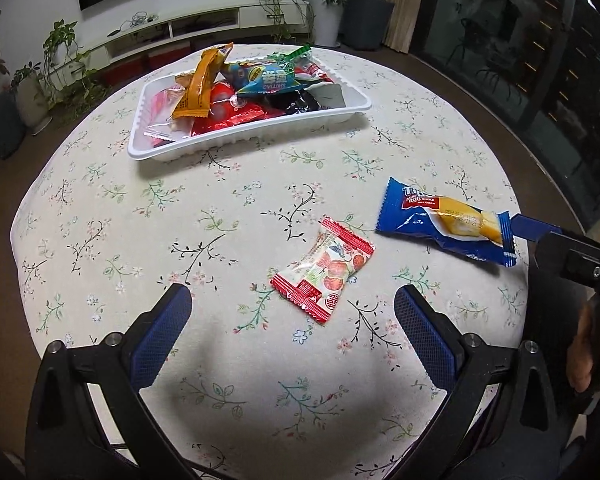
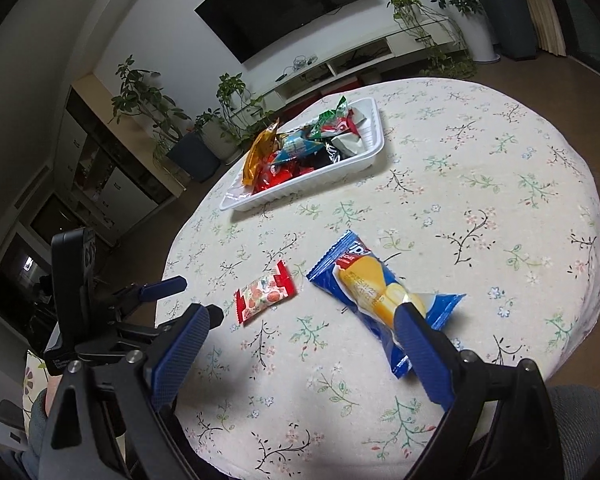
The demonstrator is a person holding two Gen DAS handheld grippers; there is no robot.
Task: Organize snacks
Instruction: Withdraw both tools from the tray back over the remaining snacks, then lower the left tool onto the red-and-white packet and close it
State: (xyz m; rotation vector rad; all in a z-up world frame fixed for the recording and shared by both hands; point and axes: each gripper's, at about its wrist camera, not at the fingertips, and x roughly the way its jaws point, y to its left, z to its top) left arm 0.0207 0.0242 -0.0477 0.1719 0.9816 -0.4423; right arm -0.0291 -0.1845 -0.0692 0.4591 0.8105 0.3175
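Note:
A white tray (image 1: 256, 138) at the far side of the round table holds several snack packets; it also shows in the right wrist view (image 2: 364, 164). A red-and-white candy packet (image 1: 322, 270) lies flat just ahead of my open, empty left gripper (image 1: 292, 300); it also shows in the right wrist view (image 2: 266, 296). A blue roll-cake packet (image 1: 446, 222) lies to its right on the cloth (image 2: 380, 300). My right gripper (image 2: 302, 316) is open, its right finger over the packet's near end, not gripping.
The table carries a floral cloth (image 1: 228, 224). Its edge drops off close on the left and right. Potted plants (image 1: 60, 52), a TV shelf (image 1: 204, 28) and a cabinet (image 2: 100, 168) stand beyond the table.

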